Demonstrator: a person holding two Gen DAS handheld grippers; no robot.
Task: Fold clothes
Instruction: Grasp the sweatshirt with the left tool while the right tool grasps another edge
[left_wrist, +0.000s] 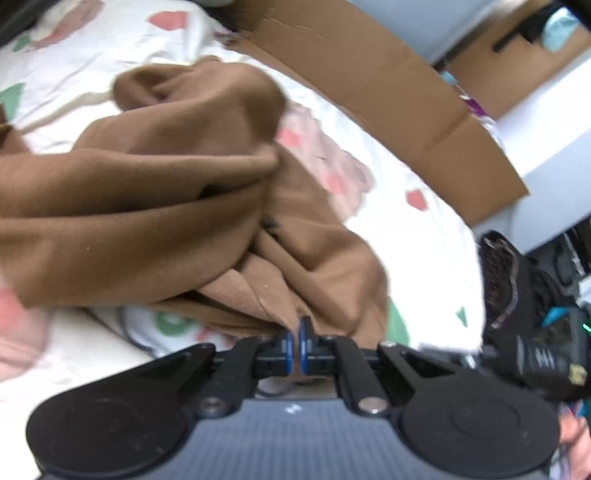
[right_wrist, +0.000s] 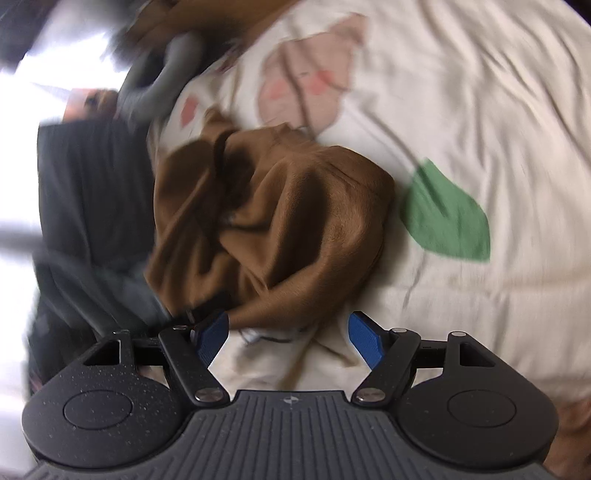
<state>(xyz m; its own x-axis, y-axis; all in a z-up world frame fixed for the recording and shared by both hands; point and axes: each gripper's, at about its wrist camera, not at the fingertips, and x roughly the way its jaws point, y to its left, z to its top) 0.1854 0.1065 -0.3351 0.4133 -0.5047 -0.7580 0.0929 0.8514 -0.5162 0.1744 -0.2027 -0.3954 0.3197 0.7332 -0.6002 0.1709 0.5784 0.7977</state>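
On patterned bedsheet (right_wrist: 461, 110), brown garment (left_wrist: 147, 206) beside cardboard (left_wrist: 369, 74)

A bed covered by a cream sheet (right_wrist: 461, 110) printed with pink and green shapes carries a crumpled brown garment (left_wrist: 147, 192), bunched in heavy folds (right_wrist: 280, 214). A flattened cardboard sheet (left_wrist: 369, 81) lies along the bed's far edge, well apart from the bunched cloth.

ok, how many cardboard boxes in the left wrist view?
2. A large brown cardboard box lies beside the patterned white bedsheet; a second cardboard box sits behind it, top right. Others may be hidden.
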